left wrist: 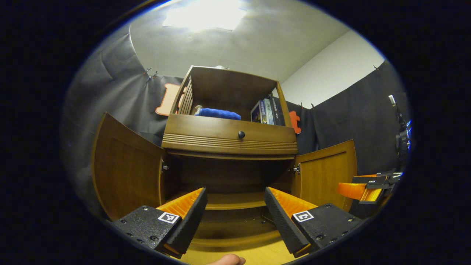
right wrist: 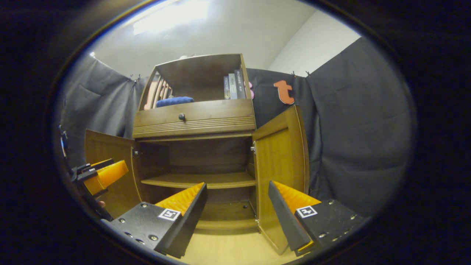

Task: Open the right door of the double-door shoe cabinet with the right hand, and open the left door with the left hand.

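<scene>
The wooden shoe cabinet (left wrist: 228, 141) stands in front of me with both lower doors swung open. In the left gripper view its left door (left wrist: 125, 169) stands out to the left and its right door (left wrist: 325, 171) to the right. The left gripper (left wrist: 235, 202) is open, back from the cabinet's opening, nothing between its fingers. In the right gripper view the cabinet (right wrist: 195, 121) shows its left door (right wrist: 108, 165) and right door (right wrist: 281, 158) open, with an inner shelf (right wrist: 200, 180). The right gripper (right wrist: 237, 200) is open and holds nothing. Each view shows the other gripper (left wrist: 368, 187) (right wrist: 97, 176) at the edge.
A drawer with a dark knob (left wrist: 241, 134) sits above the doors. The open top shelf holds a blue cloth (left wrist: 218, 113) and books (left wrist: 266, 111). Black cloth walls surround the cabinet. Light wooden floor (right wrist: 228, 246) lies in front. A fingertip (left wrist: 226, 260) shows at the bottom edge.
</scene>
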A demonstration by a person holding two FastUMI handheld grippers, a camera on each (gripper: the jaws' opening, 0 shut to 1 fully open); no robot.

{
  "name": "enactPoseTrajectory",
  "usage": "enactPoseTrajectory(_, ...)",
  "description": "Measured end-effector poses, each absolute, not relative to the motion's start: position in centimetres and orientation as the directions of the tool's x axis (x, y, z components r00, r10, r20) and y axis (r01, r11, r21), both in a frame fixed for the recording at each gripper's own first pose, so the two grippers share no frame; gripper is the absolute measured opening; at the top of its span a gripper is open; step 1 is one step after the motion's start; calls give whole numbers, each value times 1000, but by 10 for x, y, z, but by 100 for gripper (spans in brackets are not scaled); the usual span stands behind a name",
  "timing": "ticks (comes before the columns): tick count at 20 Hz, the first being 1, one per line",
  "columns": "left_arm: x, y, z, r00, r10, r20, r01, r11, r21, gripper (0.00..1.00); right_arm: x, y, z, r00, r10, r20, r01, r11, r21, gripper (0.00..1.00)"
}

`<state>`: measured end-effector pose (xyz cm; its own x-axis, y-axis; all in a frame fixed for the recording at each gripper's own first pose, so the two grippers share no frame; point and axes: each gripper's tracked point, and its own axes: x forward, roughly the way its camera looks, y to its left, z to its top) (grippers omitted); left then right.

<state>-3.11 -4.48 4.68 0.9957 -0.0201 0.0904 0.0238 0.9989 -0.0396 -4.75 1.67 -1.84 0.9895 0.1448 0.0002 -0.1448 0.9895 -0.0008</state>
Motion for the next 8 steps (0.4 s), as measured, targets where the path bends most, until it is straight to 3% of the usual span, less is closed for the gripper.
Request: enactPoseTrajectory(8,20,-31,-1,999,40,23,-39,998,-46,95,4,48,-36,984,178,10,-178,984,-2,98)
